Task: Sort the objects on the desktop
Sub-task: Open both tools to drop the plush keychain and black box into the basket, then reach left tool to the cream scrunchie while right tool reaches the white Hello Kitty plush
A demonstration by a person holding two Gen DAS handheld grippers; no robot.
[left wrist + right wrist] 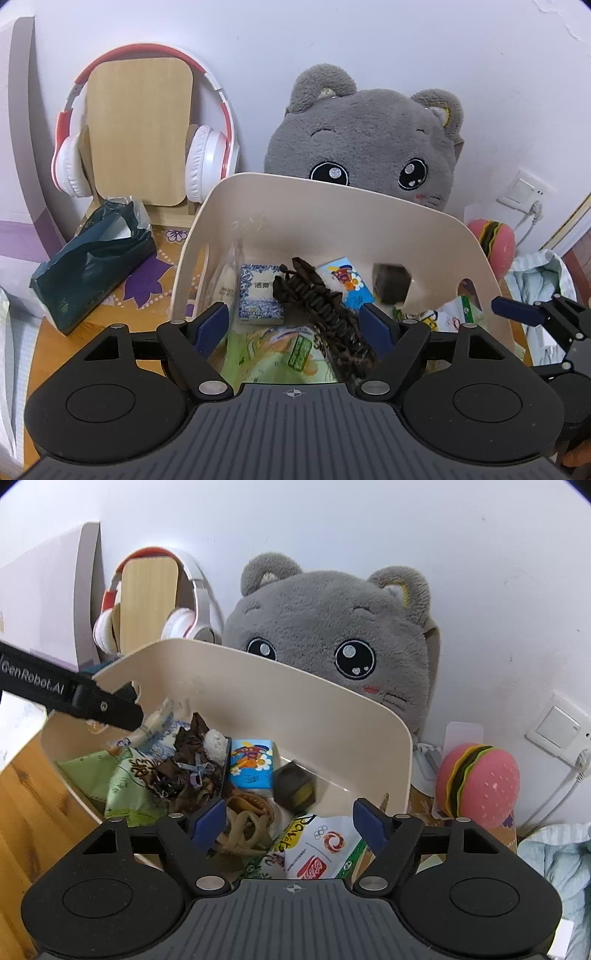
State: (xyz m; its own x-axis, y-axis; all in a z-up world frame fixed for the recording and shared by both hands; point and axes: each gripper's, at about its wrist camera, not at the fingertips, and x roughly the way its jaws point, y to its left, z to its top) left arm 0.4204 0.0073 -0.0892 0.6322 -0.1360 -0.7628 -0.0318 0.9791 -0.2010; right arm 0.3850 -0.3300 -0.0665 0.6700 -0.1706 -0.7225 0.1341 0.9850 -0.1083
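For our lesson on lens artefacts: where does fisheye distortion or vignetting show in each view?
Left wrist view: dark vignette in the corners, and the cream plastic bin's rim bows upward. Right wrist view: same dark corners, the bin's rim curves, and the white wall switch at the edge looks tilted.

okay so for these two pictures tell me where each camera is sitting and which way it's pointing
Left wrist: rides on the left gripper, looking forward and down into the beige bin; its own open blue-padded fingers show, plus the right gripper at the right edge.
Right wrist: rides on the right gripper, facing the same bin from its right; its own open fingers show, and the left gripper's black body crosses upper left.
Shared: bin, grey plush cat, red-and-white headphones, burger toy.
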